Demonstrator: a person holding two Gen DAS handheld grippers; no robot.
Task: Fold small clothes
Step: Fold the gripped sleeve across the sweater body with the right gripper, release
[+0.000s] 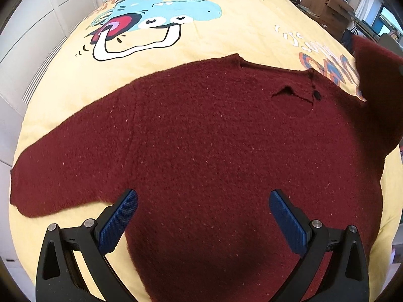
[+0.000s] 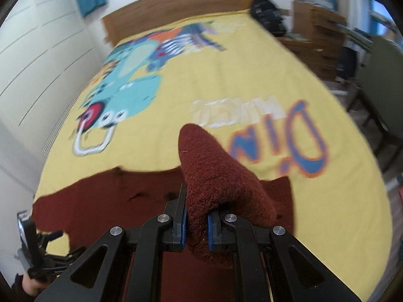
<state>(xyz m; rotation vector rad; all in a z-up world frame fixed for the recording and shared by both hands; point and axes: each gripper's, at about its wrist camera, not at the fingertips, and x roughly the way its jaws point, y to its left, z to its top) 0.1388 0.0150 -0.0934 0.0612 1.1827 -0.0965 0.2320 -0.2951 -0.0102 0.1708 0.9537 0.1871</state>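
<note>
Right gripper [image 2: 197, 222]: jaws clamped on a fold of the dark red sweater's [image 1: 214, 151] sleeve [image 2: 216, 176], which is lifted above the bed; picture blurred. Left gripper [image 1: 203, 216]: jaws wide apart, nothing between them, poised over the sweater's near hem. Sweater lies flat on the yellow bedspread [image 1: 226, 35], left sleeve stretched out to the left, neckline at the far edge. Wooden headboard [image 2: 176, 2] at the far end.

Bed [image 1: 252, 32], yellow cartoon-print cover; maroon sweater [image 1: 214, 138] spread on it.
</note>
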